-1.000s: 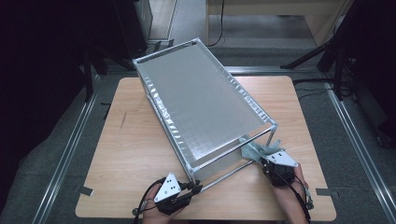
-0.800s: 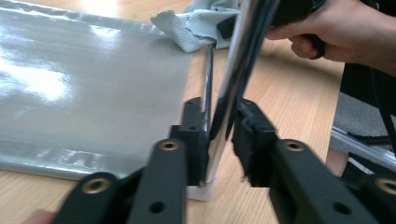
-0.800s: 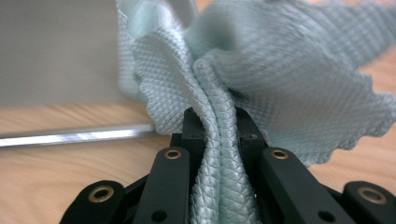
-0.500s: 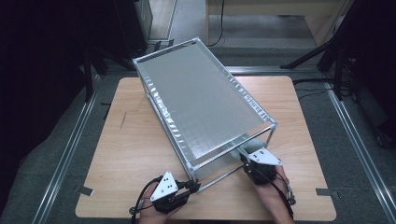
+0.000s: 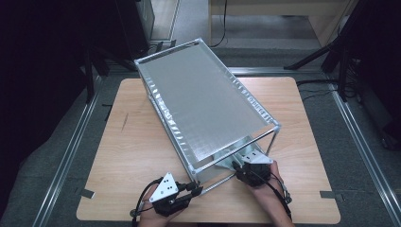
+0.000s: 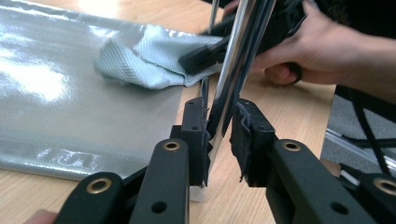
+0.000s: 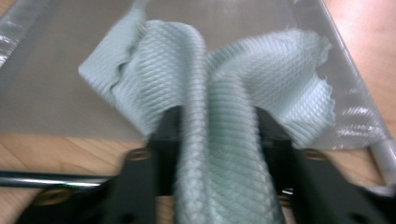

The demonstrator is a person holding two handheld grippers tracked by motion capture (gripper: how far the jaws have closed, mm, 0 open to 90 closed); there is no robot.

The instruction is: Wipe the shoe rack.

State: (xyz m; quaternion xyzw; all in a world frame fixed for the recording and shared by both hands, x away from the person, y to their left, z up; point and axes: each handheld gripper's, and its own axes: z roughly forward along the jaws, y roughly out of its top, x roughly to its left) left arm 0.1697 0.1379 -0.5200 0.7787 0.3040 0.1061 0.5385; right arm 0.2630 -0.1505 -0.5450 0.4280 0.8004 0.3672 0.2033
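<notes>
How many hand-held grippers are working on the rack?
2. The left hand-held gripper clamps the rack's chrome post; the right hand-held gripper holds the cloth at its lower shelf.

We hold a gripper in each hand, forearms entering from the near edge. Our left gripper [image 6: 219, 140] lies low, its jaws clamped on a chrome rod [image 6: 236, 70] rising between them. Our right gripper [image 7: 217, 135] sits just ahead of its hand [image 5: 265, 182], jaws just opening, a pale cloth [image 7: 219, 93] bunched between them.
</notes>
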